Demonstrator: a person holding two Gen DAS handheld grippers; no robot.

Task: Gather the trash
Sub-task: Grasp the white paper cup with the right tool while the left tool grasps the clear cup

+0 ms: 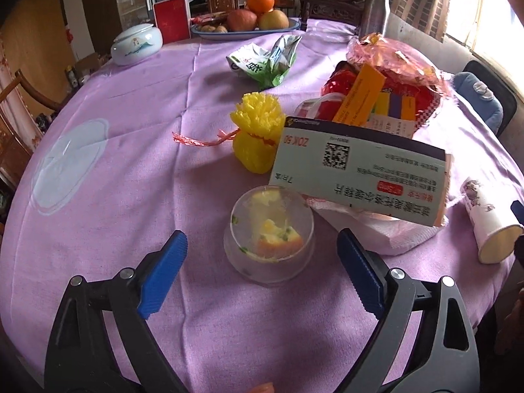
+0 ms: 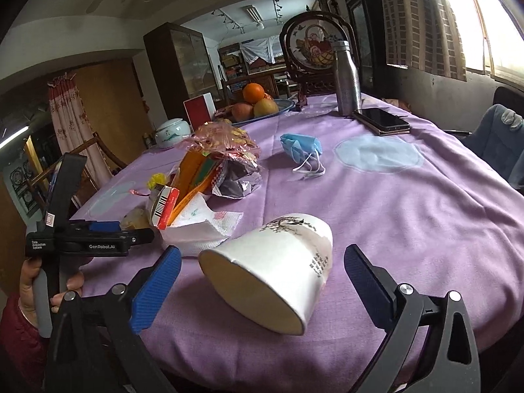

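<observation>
My left gripper (image 1: 262, 245) is open, its blue pads on either side of a clear plastic cup (image 1: 269, 234) with food scraps, not touching it. Behind the cup lie a medicine box (image 1: 357, 177) on crumpled tissue (image 1: 386, 232), a yellow foam net (image 1: 257, 134) and a green wrapper (image 1: 265, 59). My right gripper (image 2: 262, 271) is open around a tipped paper cup (image 2: 271, 268), which also shows in the left wrist view (image 1: 488, 219). A blue face mask (image 2: 301, 150) lies farther back. The left gripper shows at the left of the right wrist view (image 2: 104, 232).
A purple cloth covers the round table (image 1: 114, 180). A red bag of wrappers (image 1: 389, 82), a fruit plate (image 1: 245, 29), a white lidded jar (image 1: 136, 44), a red box (image 1: 172, 18), a steel bottle (image 2: 347, 78) and a phone (image 2: 381, 119) stand on it. A blue-cushioned chair (image 2: 497, 140) is at right.
</observation>
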